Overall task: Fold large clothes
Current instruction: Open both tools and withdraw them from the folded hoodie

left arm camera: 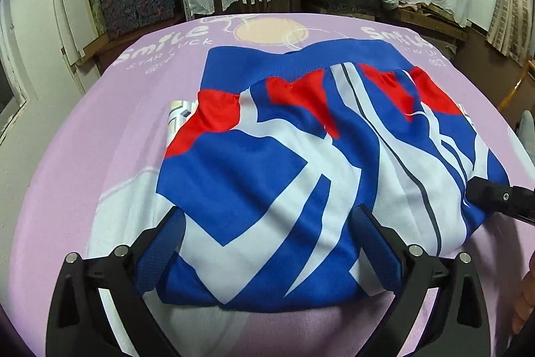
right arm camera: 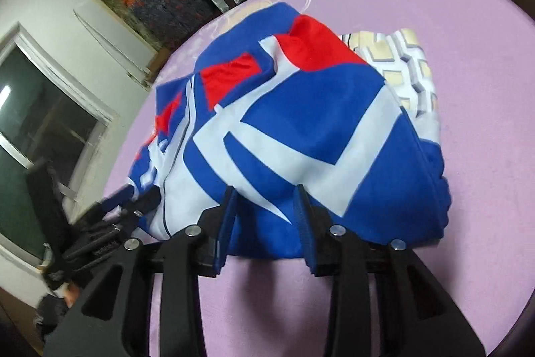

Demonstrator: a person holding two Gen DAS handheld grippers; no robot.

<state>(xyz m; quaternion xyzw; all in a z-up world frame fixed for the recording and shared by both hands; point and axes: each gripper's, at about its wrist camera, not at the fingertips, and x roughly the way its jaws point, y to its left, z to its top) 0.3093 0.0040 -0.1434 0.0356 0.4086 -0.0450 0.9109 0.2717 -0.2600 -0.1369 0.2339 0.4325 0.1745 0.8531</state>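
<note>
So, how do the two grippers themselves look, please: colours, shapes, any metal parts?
Both are alike. The left gripper and right gripper have black angular plastic frames with triangular cut-outs, round silver pins at the joints, and blue textured pads on the fingers.

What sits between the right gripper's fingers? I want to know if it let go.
A bulge of the folded garment lies between the right gripper's parted fingers; they do not pinch it. The right wrist view shows this.

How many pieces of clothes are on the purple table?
2. The blue, red and white garment lies bunched on top in the middle; a white patterned cloth peeks out from under its far edge. More may be hidden underneath.
</note>
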